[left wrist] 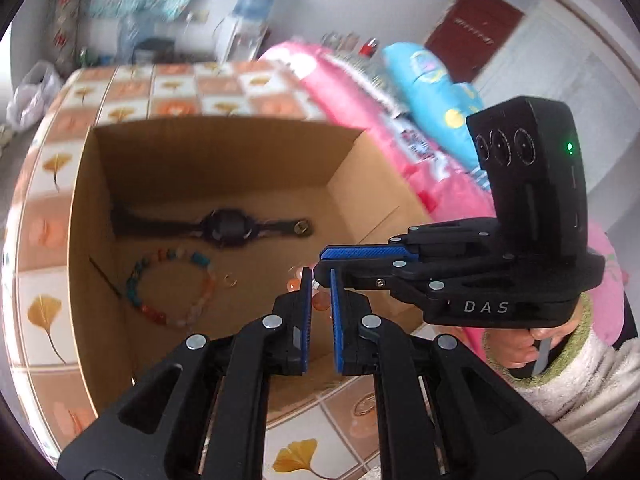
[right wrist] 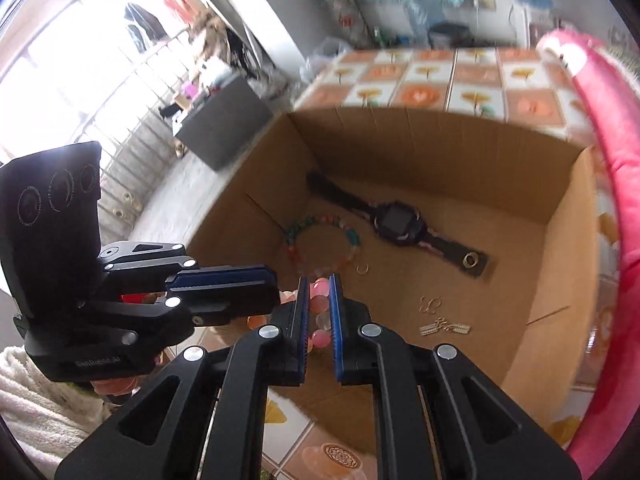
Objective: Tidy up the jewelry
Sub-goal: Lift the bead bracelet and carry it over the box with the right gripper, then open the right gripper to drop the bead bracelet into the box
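Observation:
A pink and orange bead bracelet (left wrist: pixel 320 302) (right wrist: pixel 320 288) hangs over the near edge of a cardboard box (left wrist: pixel 224 124) (right wrist: pixel 400 114). My left gripper (left wrist: pixel 320 276) (right wrist: pixel 277 292) is shut on one side of it. My right gripper (left wrist: pixel 320 263) (right wrist: pixel 319 280) is shut on the other side, and their tips almost touch. On the box floor lie a black watch (left wrist: pixel 228 226) (right wrist: pixel 396 220), a multicolour bead bracelet (left wrist: pixel 134 284) (right wrist: pixel 292 240) and a small gold ring (left wrist: pixel 230 280) (right wrist: pixel 362 269). Gold earrings (right wrist: pixel 430 304) and a silver clasp piece (right wrist: pixel 444 328) lie nearer the front.
The box stands on a tiled-pattern cloth (left wrist: pixel 52 168) (right wrist: pixel 472 76). A thin gold hoop (left wrist: pixel 364 406) lies on the cloth in front of the box. A pink quilt (left wrist: pixel 360 92) (right wrist: pixel 608 120) borders the right side. A hand in a fluffy white sleeve (left wrist: pixel 576 380) holds the right gripper.

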A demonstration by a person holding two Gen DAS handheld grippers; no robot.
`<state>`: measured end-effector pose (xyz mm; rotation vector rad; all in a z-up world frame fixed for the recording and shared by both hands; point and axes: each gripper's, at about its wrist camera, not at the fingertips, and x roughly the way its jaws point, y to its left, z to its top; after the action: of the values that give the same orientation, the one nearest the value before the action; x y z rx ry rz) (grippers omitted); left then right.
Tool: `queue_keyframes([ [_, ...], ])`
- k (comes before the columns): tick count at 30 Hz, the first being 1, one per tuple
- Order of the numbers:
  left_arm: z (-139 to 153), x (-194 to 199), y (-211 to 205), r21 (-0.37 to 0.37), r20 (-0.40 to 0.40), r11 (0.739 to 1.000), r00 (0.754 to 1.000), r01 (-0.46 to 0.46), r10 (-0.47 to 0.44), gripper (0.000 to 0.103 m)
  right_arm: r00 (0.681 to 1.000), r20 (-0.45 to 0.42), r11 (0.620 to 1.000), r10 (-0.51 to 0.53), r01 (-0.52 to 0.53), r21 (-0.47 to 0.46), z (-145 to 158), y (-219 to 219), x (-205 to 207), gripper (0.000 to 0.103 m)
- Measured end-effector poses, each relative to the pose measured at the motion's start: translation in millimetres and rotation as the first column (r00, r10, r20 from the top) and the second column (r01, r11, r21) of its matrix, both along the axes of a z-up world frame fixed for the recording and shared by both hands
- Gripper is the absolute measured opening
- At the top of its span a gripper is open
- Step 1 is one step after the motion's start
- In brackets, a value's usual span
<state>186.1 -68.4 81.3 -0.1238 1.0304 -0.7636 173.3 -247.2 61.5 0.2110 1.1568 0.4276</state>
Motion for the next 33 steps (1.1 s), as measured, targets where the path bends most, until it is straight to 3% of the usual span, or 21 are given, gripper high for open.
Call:
queue_keyframes([
  [5,-16,9,1,0.061,-0.043,0.997,0.998,-0.039,0.041,0.01,0.996,-0.088,1.0,0.023,-0.025,-0.018,-23,11,7,0.011],
  [7,-20,9,3,0.07,-0.048,0.996,0.997,-0.051,0.055,0.018,0.997,-0.081,0.999,0.004,-0.006,-0.031,-24,9,7,0.012],
  [11,-12,3,20,0.053,0.002,0.995,0.996,-0.085,0.085,0.024,0.999,-0.008,0.998,-0.054,0.053,-0.021,-8,-4,-2,0.014],
  [15,15,-9,45,0.0,0.118,0.987,0.98,-0.159,0.158,0.053,0.975,0.145,0.984,-0.167,0.173,-0.03,29,-29,-29,0.029],
  [17,31,-19,61,-0.005,0.2,0.974,0.954,-0.225,0.222,0.067,0.937,0.238,0.963,-0.254,0.269,-0.032,50,-48,-50,0.039],
  [19,40,-26,75,0.003,0.251,0.96,0.929,-0.282,0.272,0.083,0.886,0.3,0.925,-0.353,0.378,-0.029,61,-70,-69,0.059],
  [20,40,-28,84,0.014,0.266,0.948,0.915,-0.318,0.302,0.085,0.867,0.309,0.909,-0.391,0.417,-0.021,62,-81,-76,0.061],
  [22,32,-26,94,0.044,0.234,0.932,0.91,-0.36,0.341,0.085,0.849,0.265,0.878,-0.458,0.478,-0.013,50,-99,-84,0.064],
  [24,15,-19,102,0.068,0.152,0.914,0.91,-0.399,0.386,0.085,0.841,0.175,0.853,-0.511,0.522,-0.02,29,-112,-86,0.064],
  [28,-19,-11,106,0.088,-0.004,0.902,0.906,-0.422,0.424,0.085,0.864,0.045,0.865,-0.502,0.501,0.031,-2,-116,-83,0.064],
  [30,-27,-14,98,0.062,-0.041,0.915,0.915,-0.399,0.401,0.085,0.885,0.02,0.88,-0.465,0.46,0.114,-8,-110,-81,0.064],
  [32,-28,-19,91,0.021,-0.069,0.933,0.93,-0.36,0.361,0.085,0.882,0.04,0.881,-0.47,0.467,0.078,-7,-105,-80,0.064],
  [33,-28,-22,85,0.04,-0.054,0.929,0.928,-0.368,0.37,0.085,0.882,0.048,0.883,-0.469,0.466,0.063,-6,-103,-80,0.064],
])
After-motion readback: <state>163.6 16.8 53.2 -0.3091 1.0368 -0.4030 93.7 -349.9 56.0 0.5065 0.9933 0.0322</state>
